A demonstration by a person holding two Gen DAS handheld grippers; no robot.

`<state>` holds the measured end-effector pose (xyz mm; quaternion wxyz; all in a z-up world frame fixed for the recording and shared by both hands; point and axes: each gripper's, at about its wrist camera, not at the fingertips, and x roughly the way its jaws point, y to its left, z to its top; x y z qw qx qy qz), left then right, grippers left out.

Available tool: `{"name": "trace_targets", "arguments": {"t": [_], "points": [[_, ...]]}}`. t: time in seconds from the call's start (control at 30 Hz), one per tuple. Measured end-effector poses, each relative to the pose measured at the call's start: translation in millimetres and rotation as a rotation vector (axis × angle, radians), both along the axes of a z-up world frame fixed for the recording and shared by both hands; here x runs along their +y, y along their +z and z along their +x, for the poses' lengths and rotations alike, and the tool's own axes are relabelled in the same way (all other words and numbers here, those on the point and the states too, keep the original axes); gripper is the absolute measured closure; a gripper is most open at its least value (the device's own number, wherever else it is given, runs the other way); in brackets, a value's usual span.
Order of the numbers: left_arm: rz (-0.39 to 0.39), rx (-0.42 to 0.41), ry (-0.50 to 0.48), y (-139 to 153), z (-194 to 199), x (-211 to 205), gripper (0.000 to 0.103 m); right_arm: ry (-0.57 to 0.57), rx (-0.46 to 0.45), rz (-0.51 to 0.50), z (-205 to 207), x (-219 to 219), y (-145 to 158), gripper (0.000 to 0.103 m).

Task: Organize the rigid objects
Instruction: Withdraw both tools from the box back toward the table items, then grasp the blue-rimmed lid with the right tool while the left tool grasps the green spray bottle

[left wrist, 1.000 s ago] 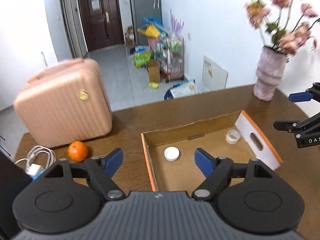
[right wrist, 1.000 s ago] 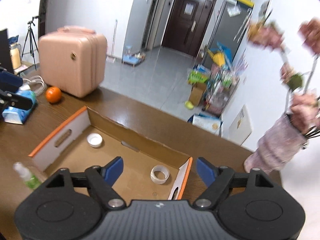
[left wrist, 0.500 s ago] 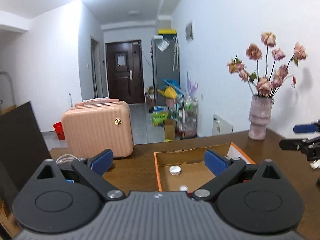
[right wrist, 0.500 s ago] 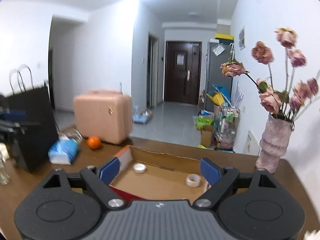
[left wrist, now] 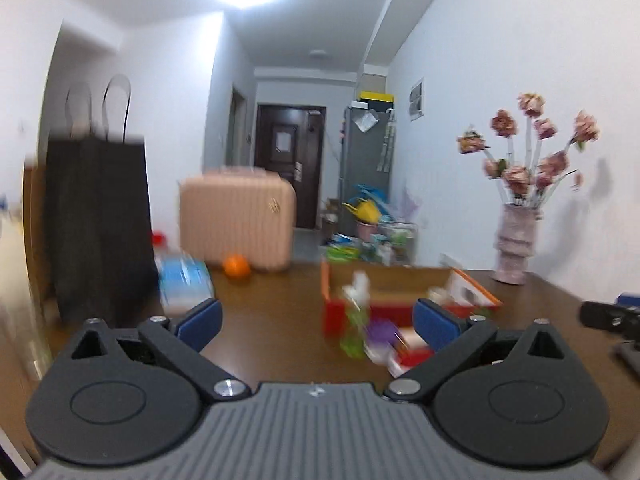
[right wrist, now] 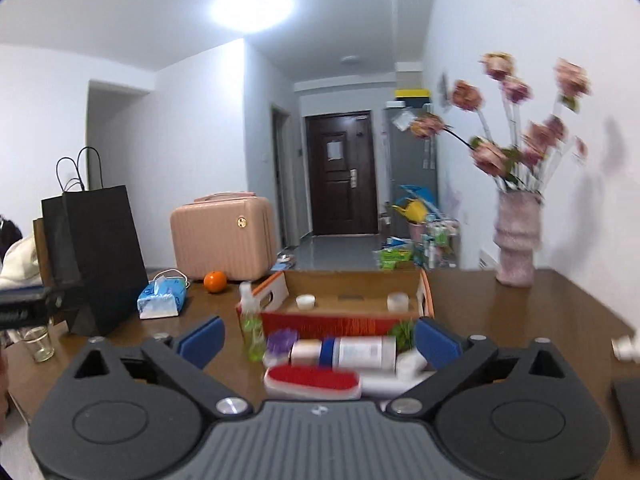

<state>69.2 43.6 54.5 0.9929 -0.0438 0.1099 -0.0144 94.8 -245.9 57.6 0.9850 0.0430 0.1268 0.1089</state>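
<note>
The white bottle with the blue band (right wrist: 352, 353) lies on the table just ahead of the right claw (right wrist: 318, 340), long axis left to right, nearer than the cardboard box (right wrist: 352, 280) — both claws opening, empty; the left claw (left wrist: 318, 322) is farther off.

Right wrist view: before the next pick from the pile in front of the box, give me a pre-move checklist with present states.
1. Right gripper jaws opening, nothing between the pads: ok.
2. Left gripper jaws opening, nothing gripped: ok.
3. Cardboard box has free floor; only two small white items inside: ok.
4. White bottle lies on its side, top unobstructed: ok.
5. Green spray bottle upright close beside the pile, could get knocked: not ok.
6. Left view sharpness: blurred, not ok.
</note>
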Motion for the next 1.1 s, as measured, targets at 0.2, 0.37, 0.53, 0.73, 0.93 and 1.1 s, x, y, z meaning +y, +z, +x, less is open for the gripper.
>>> {"name": "trace_targets", "arguments": {"t": [0.2, 0.37, 0.53, 0.73, 0.93, 1.1], "points": [[0.126, 0.059, -0.070, -35.0, -8.6, -26.0, 0.000, 0.002, 0.050, 0.027, -46.9, 9.9, -37.1, 0.000], [0.110, 0.082, -0.074, -44.3, -7.2, -26.2, 0.000, -0.015, 0.039, -0.017, -47.6, 11.5, -35.1, 0.000], [0.134, 0.126, -0.103, -58.3, 2.9, -29.4, 0.000, -0.032, 0.088, -0.003, -35.3, 10.2, -51.6, 0.000], [0.145, 0.190, -0.111, -73.0, 26.3, -33.7, 0.000, -0.059, 0.147, -0.031, -9.0, 9.4, -72.8, 0.001], [0.151, 0.246, -0.135, -82.6, 60.1, -45.3, 0.000, -0.061, 0.230, -0.017, 21.5, 1.0, -92.4, 0.010], [0.171, 0.264, -0.152, -86.2, 92.9, -60.2, 0.000, -0.067, 0.276, -0.010, 45.5, -9.3, -102.6, 0.014]]}}
